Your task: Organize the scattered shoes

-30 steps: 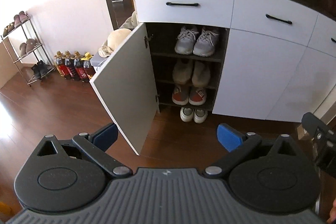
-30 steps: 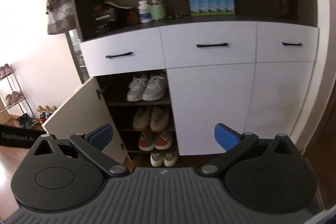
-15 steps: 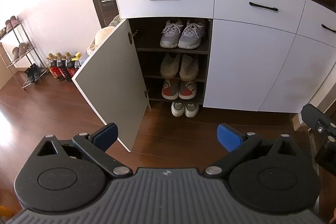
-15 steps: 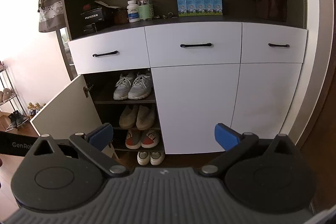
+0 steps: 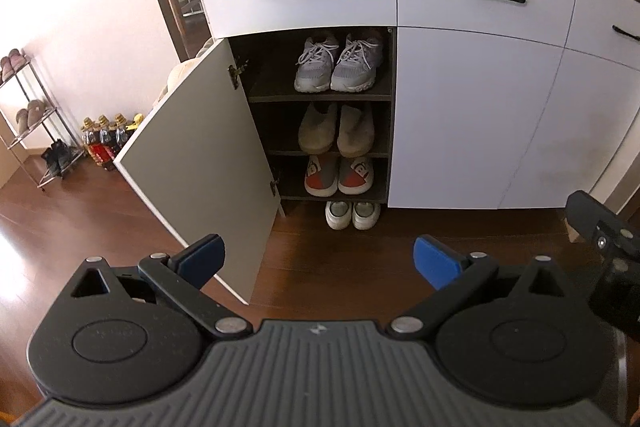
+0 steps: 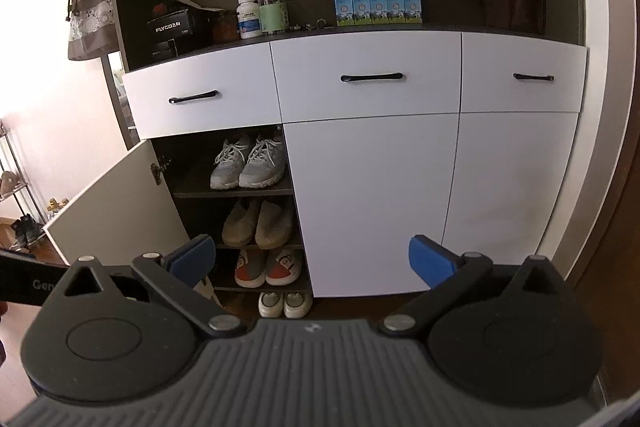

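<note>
The white cabinet's left door (image 5: 200,163) (image 6: 120,211) stands open. Inside, grey sneakers (image 5: 338,67) (image 6: 248,163) sit on the top shelf, beige slip-ons (image 5: 336,131) (image 6: 258,223) on the one below, and red-and-grey shoes (image 5: 338,175) (image 6: 268,267) under those. White shoes (image 5: 352,215) (image 6: 285,303) rest on the floor beneath the cabinet. My left gripper (image 5: 320,261) is open and empty, back from the cabinet over the floor. My right gripper (image 6: 312,261) is also open and empty, facing the cabinet front; part of it (image 5: 604,231) shows at the right edge of the left wrist view.
A wire rack (image 5: 32,123) with more shoes stands by the left wall, with bottles (image 5: 108,139) on the floor beside it. A bag (image 6: 90,23) hangs at the cabinet's left. Boxes and jars (image 6: 376,6) line the open upper shelf. Dark wood floor (image 5: 340,255) lies before the cabinet.
Both views have pulled back and risen from the cabinet, so it looks smaller and more of its top shows. Both grippers stay open. The shoes have not moved.
</note>
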`<state>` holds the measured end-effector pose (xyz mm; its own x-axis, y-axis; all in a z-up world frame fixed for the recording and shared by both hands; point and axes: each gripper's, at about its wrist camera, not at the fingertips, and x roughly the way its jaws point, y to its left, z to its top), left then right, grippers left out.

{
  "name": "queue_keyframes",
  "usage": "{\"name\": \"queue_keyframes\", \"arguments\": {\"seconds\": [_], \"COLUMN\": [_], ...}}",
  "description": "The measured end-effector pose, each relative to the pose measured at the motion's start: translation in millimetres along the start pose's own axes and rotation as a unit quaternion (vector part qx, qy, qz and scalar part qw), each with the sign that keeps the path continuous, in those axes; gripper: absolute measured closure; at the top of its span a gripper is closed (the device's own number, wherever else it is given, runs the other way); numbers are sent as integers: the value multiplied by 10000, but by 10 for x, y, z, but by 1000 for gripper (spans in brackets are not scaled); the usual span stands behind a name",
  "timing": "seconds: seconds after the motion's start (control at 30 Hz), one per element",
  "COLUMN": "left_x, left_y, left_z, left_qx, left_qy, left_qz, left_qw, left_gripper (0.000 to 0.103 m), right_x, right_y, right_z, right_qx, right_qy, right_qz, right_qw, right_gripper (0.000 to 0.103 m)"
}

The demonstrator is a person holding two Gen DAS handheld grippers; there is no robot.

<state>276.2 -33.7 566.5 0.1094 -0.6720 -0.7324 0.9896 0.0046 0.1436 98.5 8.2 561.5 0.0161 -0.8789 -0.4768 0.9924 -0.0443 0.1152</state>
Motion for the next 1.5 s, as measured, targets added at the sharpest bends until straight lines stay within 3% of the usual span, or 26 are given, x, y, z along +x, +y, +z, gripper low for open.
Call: {"name": "queue_keyframes", "arguments": {"seconds": [0.17, 0.53, 0.77, 1.17, 1.5], "left_x": [488, 1837, 2389, 2577, 2596], "left_y": [-160, -58, -76, -242, -164], "left_z": [86, -122, -283, 9, 146], "left_qx": [198, -206, -236, -22, 15], "left_qy": [81, 690, 864, 567, 457], "left_qz": [238, 129, -17, -243, -150], "left_qw": [9995, 9973, 9960, 9981, 9988], "left_gripper": [1, 1, 1, 1, 1], "right_x": [410, 1594, 2253, 2493, 2491], "right_y": [90, 75, -35, -143, -50], "right_z": [-45, -389, -699, -710, -670], "right_qx": [-213, -128, -179, 104, 21], "right_qy": [32, 263, 350, 292, 264], "right_qz": [-15, 19, -126, -446, -299], "right_qw": [9998, 9996, 9991, 9985, 9992], "right_gripper": [1, 1, 1, 1, 1]}}
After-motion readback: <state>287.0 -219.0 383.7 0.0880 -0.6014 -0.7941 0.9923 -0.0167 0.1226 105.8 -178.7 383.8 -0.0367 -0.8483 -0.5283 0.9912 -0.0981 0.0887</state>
